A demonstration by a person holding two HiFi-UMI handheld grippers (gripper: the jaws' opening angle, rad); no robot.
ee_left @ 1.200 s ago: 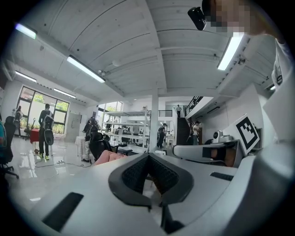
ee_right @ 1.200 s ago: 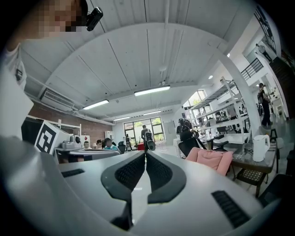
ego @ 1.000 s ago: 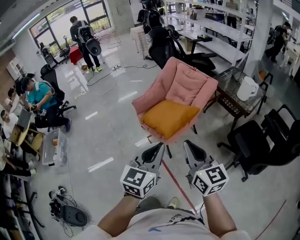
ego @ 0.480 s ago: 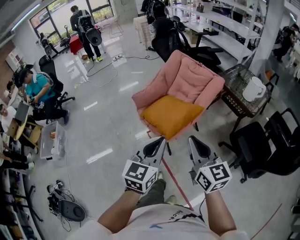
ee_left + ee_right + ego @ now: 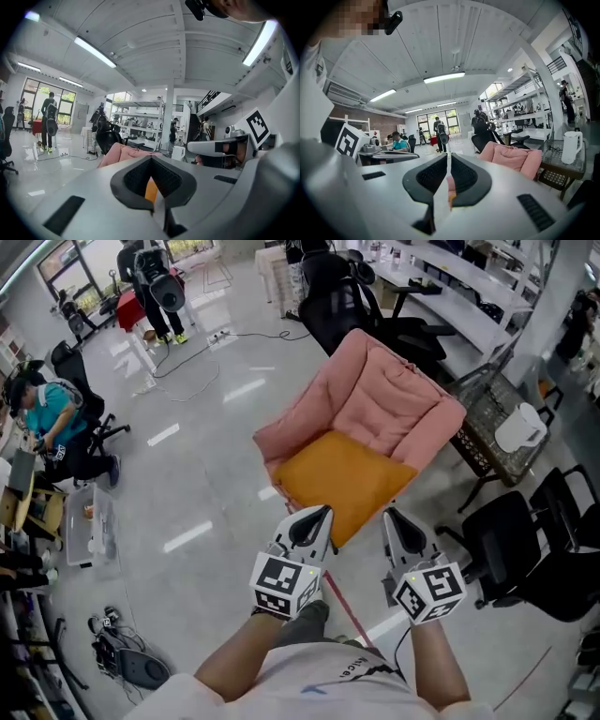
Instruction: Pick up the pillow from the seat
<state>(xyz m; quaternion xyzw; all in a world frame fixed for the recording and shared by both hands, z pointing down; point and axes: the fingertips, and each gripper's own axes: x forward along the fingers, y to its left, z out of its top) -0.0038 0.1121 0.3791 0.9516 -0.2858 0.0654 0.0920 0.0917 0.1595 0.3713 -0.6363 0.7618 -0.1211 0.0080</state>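
One orange pillow point(image 5: 342, 479) lies flat on the seat of one pink chair point(image 5: 394, 399), in the middle of the floor point(image 5: 206, 484). Two grippers are held side by side on the near side of the chair. The left gripper point(image 5: 322, 514) points at the near edge of the pillow and the right gripper point(image 5: 389, 515) points just right of it. Both are near the pillow but not touching it. The left fingers point(image 5: 133, 180) are clenched together with nothing held, and the pillow shows as an orange strip beyond them. The right fingers point(image 5: 429, 176) are clenched too, on nothing. Just right of the pink chair stands one small worktop point(image 5: 483, 423) with one white jug point(image 5: 520, 427) on it. Two black office chairs point(image 5: 525, 540) stand at the near right, and one more black chair point(image 5: 328, 301) stands far behind the pink one. At the far left one person in a teal shirt point(image 5: 42, 413) sits, and another person point(image 5: 150, 277) stands farther off. A red line point(image 5: 345, 604) runs along the floor between the grippers.
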